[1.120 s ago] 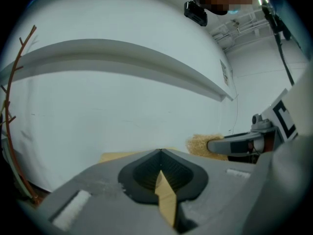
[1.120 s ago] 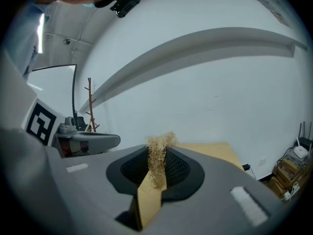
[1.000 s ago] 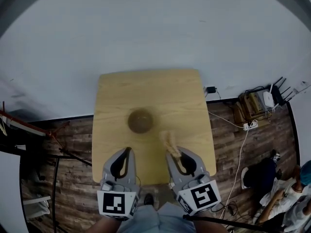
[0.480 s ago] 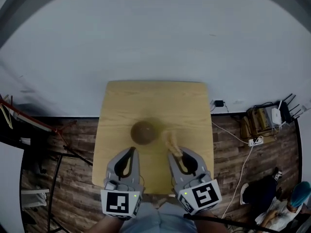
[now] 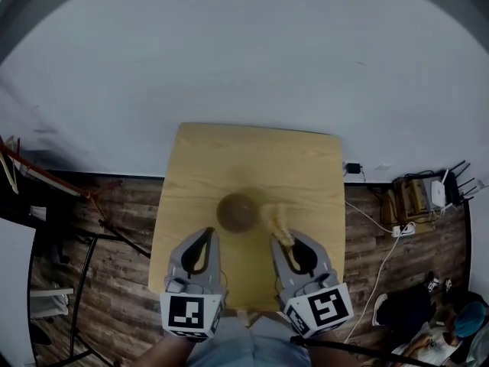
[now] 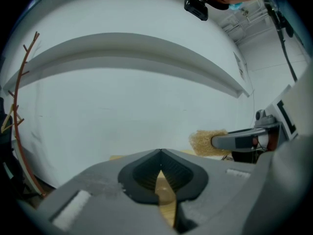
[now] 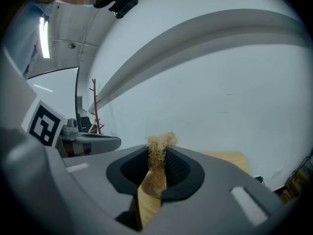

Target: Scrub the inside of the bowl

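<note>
A round brown bowl (image 5: 238, 211) stands upright near the middle of the light wooden table (image 5: 252, 159). My right gripper (image 5: 280, 240) is shut on a tan fibrous scrubber (image 5: 273, 222), which sticks out past the fingertips just right of the bowl's rim. In the right gripper view the scrubber (image 7: 159, 148) is pinched between the dark pads. My left gripper (image 5: 206, 237) hangs over the table's front, left of and nearer than the bowl, jaws shut on nothing. In the left gripper view the scrubber (image 6: 203, 142) shows at the right. The bowl's inside is too dim to read.
The table stands on a wood-plank floor against a white wall. A power strip with cables (image 5: 403, 228) and a router (image 5: 438, 194) lie on the floor at the right. A thin stand (image 5: 84, 197) is at the left. A person (image 5: 458, 323) crouches at the bottom right.
The head view has shifted, so the table sits lower and further right in the picture. Both grippers now reach closer to the bowl, and the scrubber's tip has come up beside its rim.
</note>
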### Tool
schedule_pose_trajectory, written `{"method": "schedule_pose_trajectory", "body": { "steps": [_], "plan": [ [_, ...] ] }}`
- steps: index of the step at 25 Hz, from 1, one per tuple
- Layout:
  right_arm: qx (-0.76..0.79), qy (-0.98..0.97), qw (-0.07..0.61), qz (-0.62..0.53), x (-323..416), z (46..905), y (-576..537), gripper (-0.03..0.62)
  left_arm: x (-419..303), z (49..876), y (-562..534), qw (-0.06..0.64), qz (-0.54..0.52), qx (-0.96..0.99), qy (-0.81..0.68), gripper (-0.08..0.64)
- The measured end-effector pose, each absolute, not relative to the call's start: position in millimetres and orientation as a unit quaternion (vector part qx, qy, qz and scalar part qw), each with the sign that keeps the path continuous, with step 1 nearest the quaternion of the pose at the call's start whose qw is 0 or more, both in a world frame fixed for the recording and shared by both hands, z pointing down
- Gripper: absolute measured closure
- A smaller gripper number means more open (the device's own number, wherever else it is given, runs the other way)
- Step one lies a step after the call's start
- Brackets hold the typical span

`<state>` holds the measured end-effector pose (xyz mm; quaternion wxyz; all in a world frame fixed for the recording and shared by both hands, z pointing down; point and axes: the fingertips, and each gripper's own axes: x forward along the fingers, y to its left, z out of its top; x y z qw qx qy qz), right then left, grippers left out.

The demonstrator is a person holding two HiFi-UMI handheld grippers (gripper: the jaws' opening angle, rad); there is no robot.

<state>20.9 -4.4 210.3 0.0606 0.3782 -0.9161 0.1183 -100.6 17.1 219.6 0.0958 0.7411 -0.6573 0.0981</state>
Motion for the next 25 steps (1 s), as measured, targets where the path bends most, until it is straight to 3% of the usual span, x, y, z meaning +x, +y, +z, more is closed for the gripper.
{"method": "schedule_pose_trajectory", "body": {
  "steps": [12,19,25],
  "plan": [
    [0.389,-0.895,0.126,0.178,-14.8,284.8,-20.2,0.525,-120.5,317.5,-17.9,0.196,0.126,0.767,-0.598,0.534],
    [0.394,-0.882,0.151,0.209,-31.8,324.7,-31.3,0.525,-129.8,376.3,-40.0,0.288,0.128,0.756,-0.573,0.458],
    [0.402,-0.874,0.162,0.221,-37.1,338.6,-33.9,0.525,-132.0,401.5,-48.3,0.323,0.142,0.753,-0.556,0.454]
  ]
}}
